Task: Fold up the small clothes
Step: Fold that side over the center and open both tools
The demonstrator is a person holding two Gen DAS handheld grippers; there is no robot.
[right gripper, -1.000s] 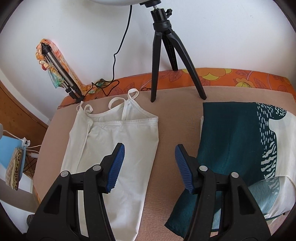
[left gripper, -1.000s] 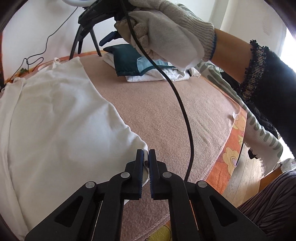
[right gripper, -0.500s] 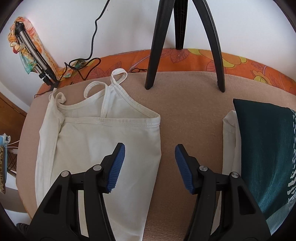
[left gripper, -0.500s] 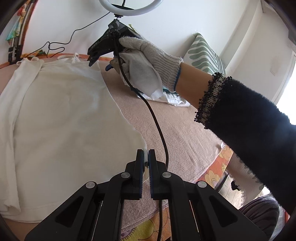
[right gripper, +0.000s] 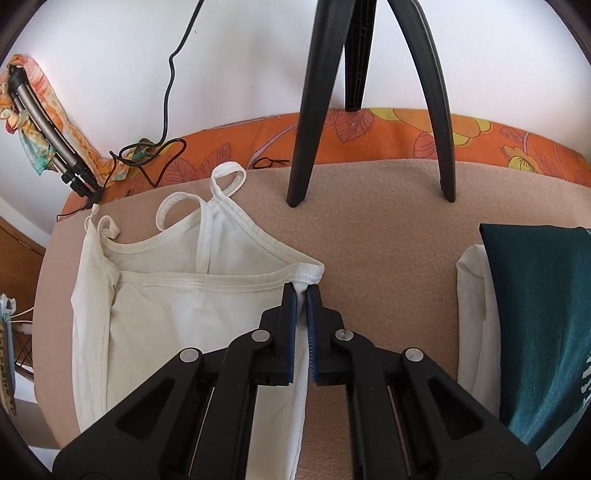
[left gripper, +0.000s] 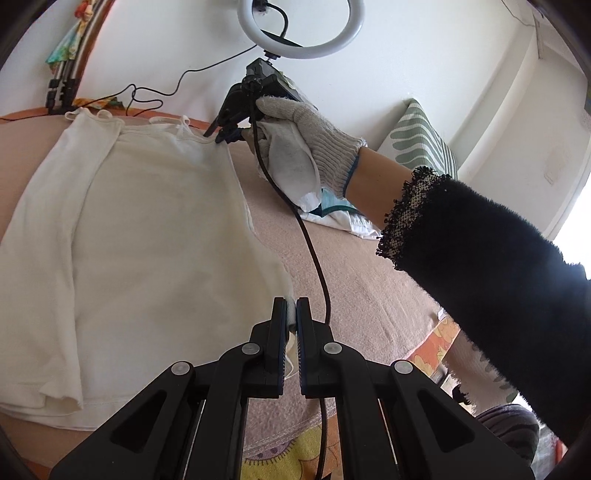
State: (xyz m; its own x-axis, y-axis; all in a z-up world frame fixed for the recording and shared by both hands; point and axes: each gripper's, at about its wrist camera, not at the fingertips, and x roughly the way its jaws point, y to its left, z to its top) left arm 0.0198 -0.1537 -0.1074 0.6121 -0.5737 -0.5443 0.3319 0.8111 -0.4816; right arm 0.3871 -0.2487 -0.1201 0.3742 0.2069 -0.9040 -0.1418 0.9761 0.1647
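Observation:
A white camisole [left gripper: 147,236] with thin straps lies flat on the beige blanket [left gripper: 369,295], its left side folded inward. My left gripper [left gripper: 291,310] is shut on its bottom right hem corner. My right gripper [right gripper: 301,295] is shut on the camisole's [right gripper: 192,317] top right corner, just under the neckline band. In the left wrist view the right gripper [left gripper: 225,134] shows at the far top corner, held by a gloved hand [left gripper: 303,147].
A black tripod [right gripper: 306,110] with a ring light [left gripper: 299,29] stands at the blanket's far edge. A pile of folded clothes, teal on white [right gripper: 535,332], lies to the right. Black cables [right gripper: 147,155] and folded tripod legs [right gripper: 48,133] sit at the far left.
My right gripper moved forward and down and closed on the camisole's top right corner; it was open before. My left gripper stays shut on the hem corner.

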